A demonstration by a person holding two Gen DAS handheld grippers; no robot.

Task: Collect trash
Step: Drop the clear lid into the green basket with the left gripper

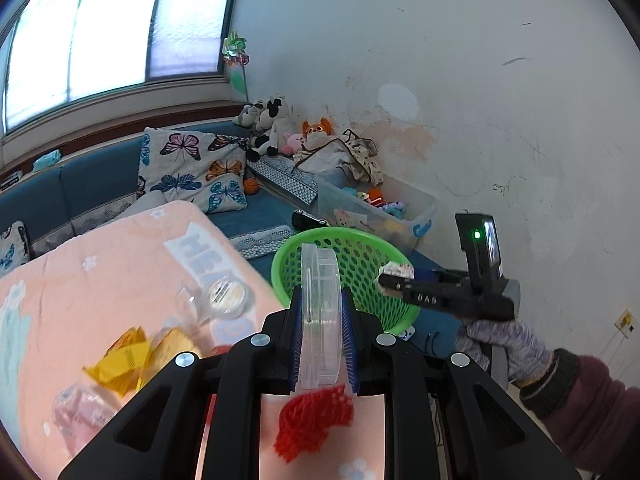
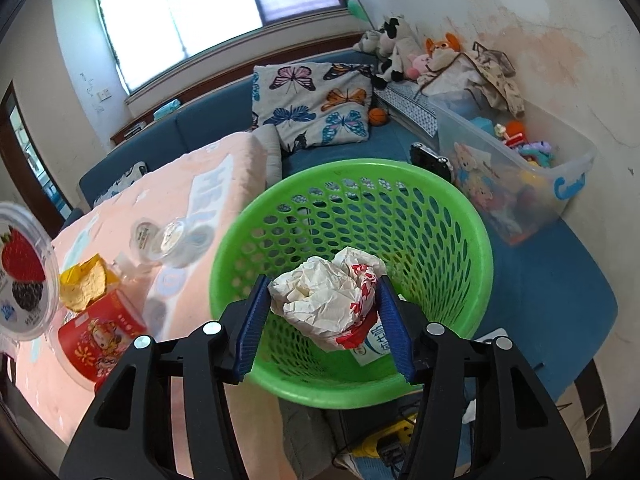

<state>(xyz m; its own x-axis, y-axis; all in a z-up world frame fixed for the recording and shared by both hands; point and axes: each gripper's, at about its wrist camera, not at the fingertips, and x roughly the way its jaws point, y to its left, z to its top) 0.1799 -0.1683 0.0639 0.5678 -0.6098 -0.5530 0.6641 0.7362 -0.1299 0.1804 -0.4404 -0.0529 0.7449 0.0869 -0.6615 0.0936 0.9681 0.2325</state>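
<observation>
My left gripper (image 1: 321, 316) is shut on a clear plastic lid (image 1: 320, 312), held on edge above the pink table; the lid's fruit-printed face shows at the left of the right wrist view (image 2: 24, 272). My right gripper (image 2: 324, 308) is shut on a crumpled white and red paper wrapper (image 2: 332, 296), held over the open green mesh basket (image 2: 400, 216). In the left wrist view the right gripper (image 1: 394, 278) holds the wrapper (image 1: 396, 269) over the basket (image 1: 360, 264). On the table lie a yellow wrapper (image 1: 124, 358), a red carton (image 2: 100, 332) and small clear cups (image 2: 176, 240).
The pink tablecloth (image 1: 120, 264) covers the table left of the basket. A blue sofa (image 2: 224, 128) with a butterfly pillow (image 2: 312, 104) runs behind. A clear toy bin (image 2: 560, 184) and plush toys (image 2: 400, 48) stand by the wall. A red mesh piece (image 1: 316, 420) lies below my left gripper.
</observation>
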